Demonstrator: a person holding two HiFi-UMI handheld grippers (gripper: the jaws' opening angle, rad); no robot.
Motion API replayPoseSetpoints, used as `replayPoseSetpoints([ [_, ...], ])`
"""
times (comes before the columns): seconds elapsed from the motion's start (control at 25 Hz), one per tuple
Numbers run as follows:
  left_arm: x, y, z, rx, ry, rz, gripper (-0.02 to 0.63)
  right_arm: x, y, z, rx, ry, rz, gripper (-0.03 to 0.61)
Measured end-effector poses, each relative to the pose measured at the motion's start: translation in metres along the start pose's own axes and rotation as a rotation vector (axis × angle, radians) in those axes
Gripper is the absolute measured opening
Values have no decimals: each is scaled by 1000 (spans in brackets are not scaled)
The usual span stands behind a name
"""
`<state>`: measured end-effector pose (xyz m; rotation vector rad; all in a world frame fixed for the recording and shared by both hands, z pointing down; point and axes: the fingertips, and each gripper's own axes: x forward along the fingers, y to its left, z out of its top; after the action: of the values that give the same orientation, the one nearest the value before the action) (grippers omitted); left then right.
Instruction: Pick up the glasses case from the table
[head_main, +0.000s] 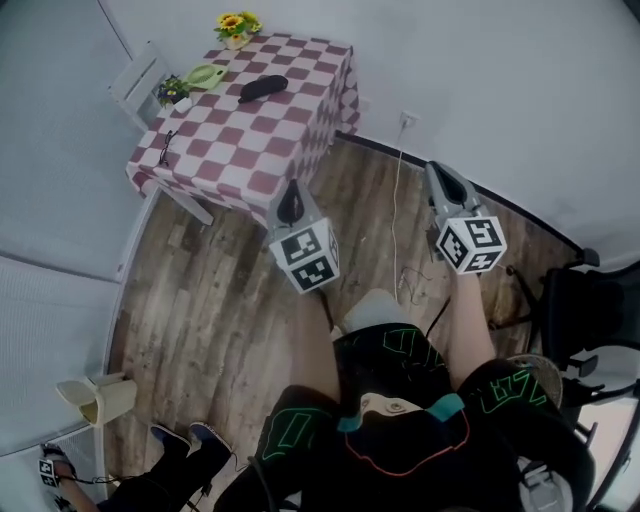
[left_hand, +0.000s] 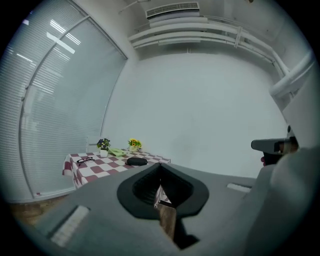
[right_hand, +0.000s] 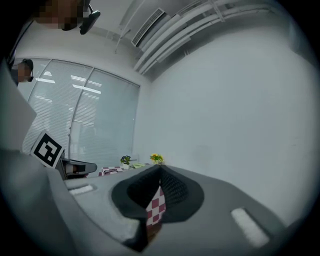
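Note:
The black glasses case (head_main: 263, 87) lies on the red-and-white checkered table (head_main: 250, 150) in the far corner of the room; the left gripper view shows the case (left_hand: 136, 161) small and distant. Both grippers hang in the air over the wooden floor, well short of the table. My left gripper (head_main: 290, 200) points toward the table's near edge, jaws together and empty (left_hand: 160, 167). My right gripper (head_main: 441, 178) is further right, shut and empty (right_hand: 160, 171); a strip of the checkered cloth (right_hand: 156, 207) shows through the slit under its tips.
On the table are spectacles (head_main: 166, 148), a green dish (head_main: 205, 75) and two flower pots (head_main: 237, 27) (head_main: 172, 92). A white chair (head_main: 138, 85) stands behind it. A cable (head_main: 397, 220) runs from a wall socket (head_main: 407, 120). A black office chair (head_main: 590, 300) stands right; another person's feet (head_main: 185, 440) are bottom left.

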<state>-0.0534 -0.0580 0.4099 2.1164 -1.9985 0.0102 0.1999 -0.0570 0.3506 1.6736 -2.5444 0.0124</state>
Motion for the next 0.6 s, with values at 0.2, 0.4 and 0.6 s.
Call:
replayPoseSetpoints([
  [0.2, 17, -14, -3, 7, -9, 31, 9, 5, -24, -10, 30, 14, -18, 4],
  [0.4, 47, -8, -16, 2, 33, 48, 9, 45, -26, -38, 67, 53, 28, 3],
  [0.6, 87, 0, -32, -36, 79, 96, 9, 95, -38, -57, 109, 83, 73, 3],
])
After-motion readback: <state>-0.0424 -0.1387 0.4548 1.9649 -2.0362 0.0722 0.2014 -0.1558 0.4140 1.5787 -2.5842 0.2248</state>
